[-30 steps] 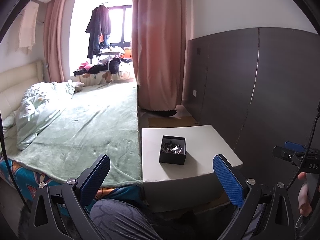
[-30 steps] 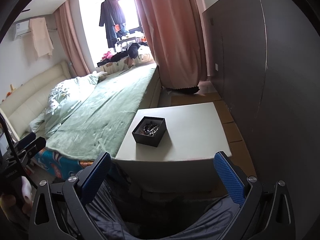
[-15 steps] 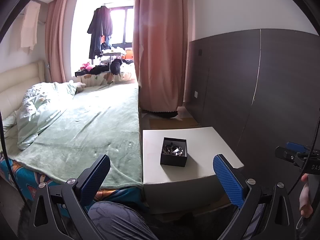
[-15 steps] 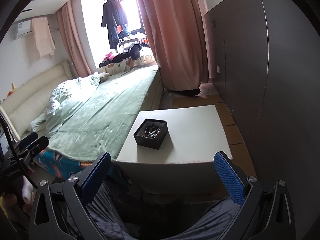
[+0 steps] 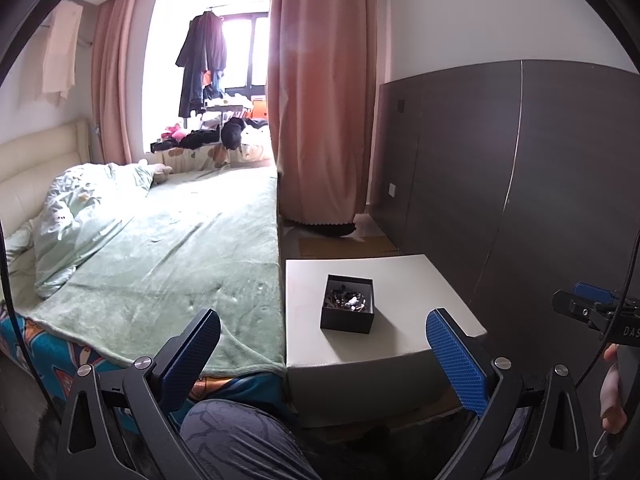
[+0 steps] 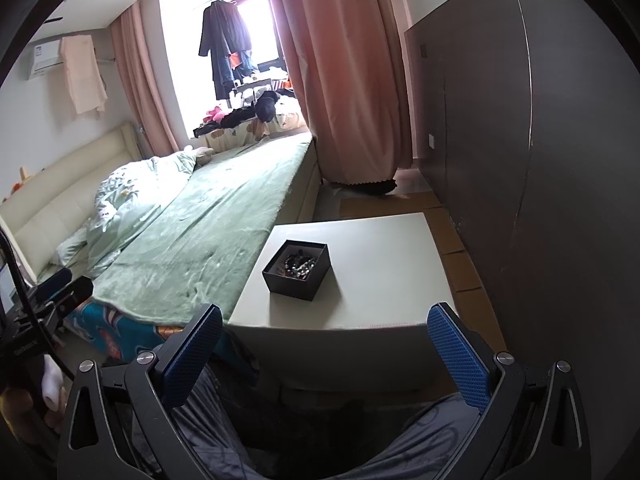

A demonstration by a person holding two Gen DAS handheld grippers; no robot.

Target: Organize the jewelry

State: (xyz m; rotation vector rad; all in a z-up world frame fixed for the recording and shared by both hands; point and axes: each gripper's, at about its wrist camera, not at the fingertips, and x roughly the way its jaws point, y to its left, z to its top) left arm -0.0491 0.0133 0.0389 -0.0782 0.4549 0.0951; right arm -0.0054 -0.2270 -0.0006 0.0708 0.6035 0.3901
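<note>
Both hand-held grippers (image 5: 323,346) (image 6: 325,342) wide, empty, level.

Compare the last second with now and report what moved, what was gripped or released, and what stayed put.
Little changed. Both wrist views drifted slightly, so the black jewelry box sits a bit lower in the left view and higher in the right view. Nothing was gripped or released: the left gripper and right gripper stay open and empty, short of the white table. The box and the jewelry in it did not move on the table.

At the right edge of the left wrist view we read "DAS" on the right gripper (image 5: 596,312); the rest is cut off.
</note>
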